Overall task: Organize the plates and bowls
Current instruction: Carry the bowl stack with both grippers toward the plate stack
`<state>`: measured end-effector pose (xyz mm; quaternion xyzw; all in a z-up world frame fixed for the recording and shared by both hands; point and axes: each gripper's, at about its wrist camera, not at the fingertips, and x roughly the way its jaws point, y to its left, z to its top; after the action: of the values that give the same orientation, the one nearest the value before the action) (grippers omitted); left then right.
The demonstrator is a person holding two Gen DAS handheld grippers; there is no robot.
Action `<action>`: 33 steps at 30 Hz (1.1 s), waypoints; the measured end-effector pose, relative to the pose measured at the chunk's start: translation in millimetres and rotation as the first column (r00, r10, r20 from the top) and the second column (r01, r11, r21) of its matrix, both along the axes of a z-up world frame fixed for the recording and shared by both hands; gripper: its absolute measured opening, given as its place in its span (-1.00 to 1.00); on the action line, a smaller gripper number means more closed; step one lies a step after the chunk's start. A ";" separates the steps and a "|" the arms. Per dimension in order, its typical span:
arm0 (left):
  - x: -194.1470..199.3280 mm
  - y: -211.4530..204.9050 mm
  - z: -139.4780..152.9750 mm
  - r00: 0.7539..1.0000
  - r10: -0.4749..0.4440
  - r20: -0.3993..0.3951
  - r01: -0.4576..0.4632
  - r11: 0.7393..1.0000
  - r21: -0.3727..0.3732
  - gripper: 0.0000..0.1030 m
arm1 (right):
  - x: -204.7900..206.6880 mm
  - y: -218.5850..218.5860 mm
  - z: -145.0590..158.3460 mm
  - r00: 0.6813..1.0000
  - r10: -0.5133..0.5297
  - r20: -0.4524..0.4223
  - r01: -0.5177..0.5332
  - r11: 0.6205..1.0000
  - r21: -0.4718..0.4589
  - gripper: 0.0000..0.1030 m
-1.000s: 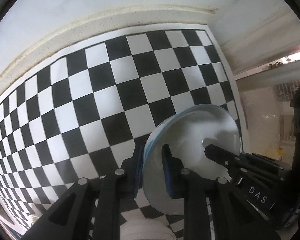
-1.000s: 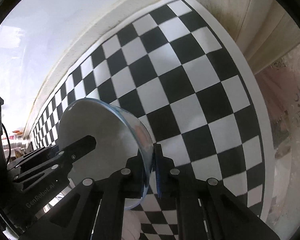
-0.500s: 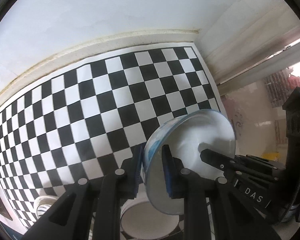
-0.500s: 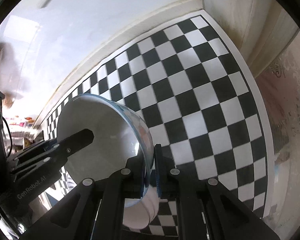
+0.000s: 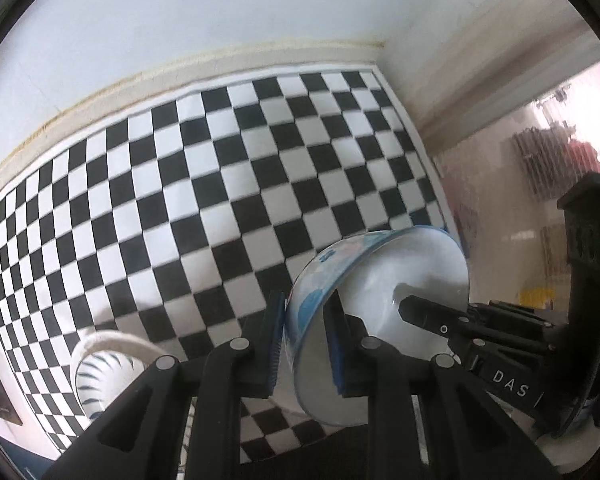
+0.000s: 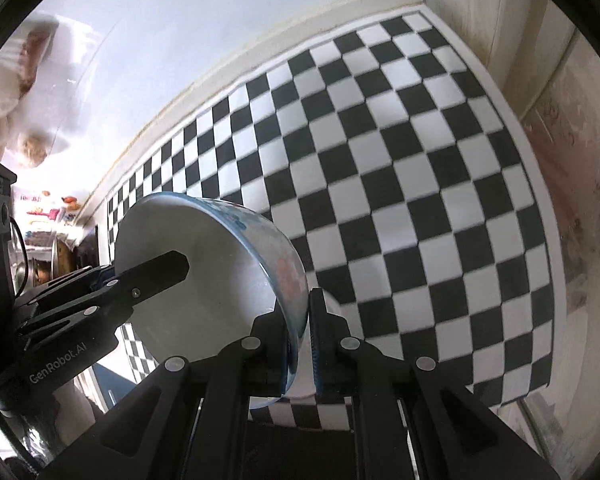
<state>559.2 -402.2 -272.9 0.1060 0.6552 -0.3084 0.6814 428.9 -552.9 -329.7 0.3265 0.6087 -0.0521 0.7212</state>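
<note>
While both tools point steeply down over the checkered bench [image 5: 228, 184], one bowl [image 5: 400, 280] hangs between them, clear of the surface, gripped at opposite sides of its rim. In the left wrist view, the left tool [image 5: 305, 344] is clamped on the near rim of the bowl — one blue pad outside the wall, one inside — and the right tool [image 5: 432, 316] reaches in from the right side of the picture, one black finger lying inside the white basin. In the right wrist view, the right tool [image 6: 300, 332] is closed narrowly on the bowl [image 6: 204, 280] at its rim, and the left tool [image 6: 148, 276] enters from the left side of the picture with a finger across the interior. The bowl is white inside, with a blue-patterned outer wall and a patch of pink; it is tilted on edge, opening turned sideways. Below it, near the bench edge closest to the cameras, a second bowl with dark stripes on its wall [image 5: 104, 368] rests on the checkered surface, partly hidden by the left tool's frame. A pale wall [image 5: 180, 12] runs along the far edge of the bench.
</note>
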 end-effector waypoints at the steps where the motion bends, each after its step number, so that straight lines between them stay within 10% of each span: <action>1: -2.7 3.1 -4.3 1.000 -0.003 -0.010 0.003 1.000 0.007 -0.66 | -2.1 2.6 -3.2 1.000 0.001 -0.007 -0.001 1.000 0.005 -0.81; 33: -41.1 18.7 -82.0 0.992 -0.005 -0.125 0.025 0.987 0.160 -0.66 | -6.9 46.3 -85.2 0.973 0.079 -0.217 -0.082 0.997 -0.003 -0.79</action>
<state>518.1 -383.5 -355.0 0.1465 0.7183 -0.2654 0.6262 422.0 -506.7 -414.8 0.2897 0.6961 -0.0615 0.6540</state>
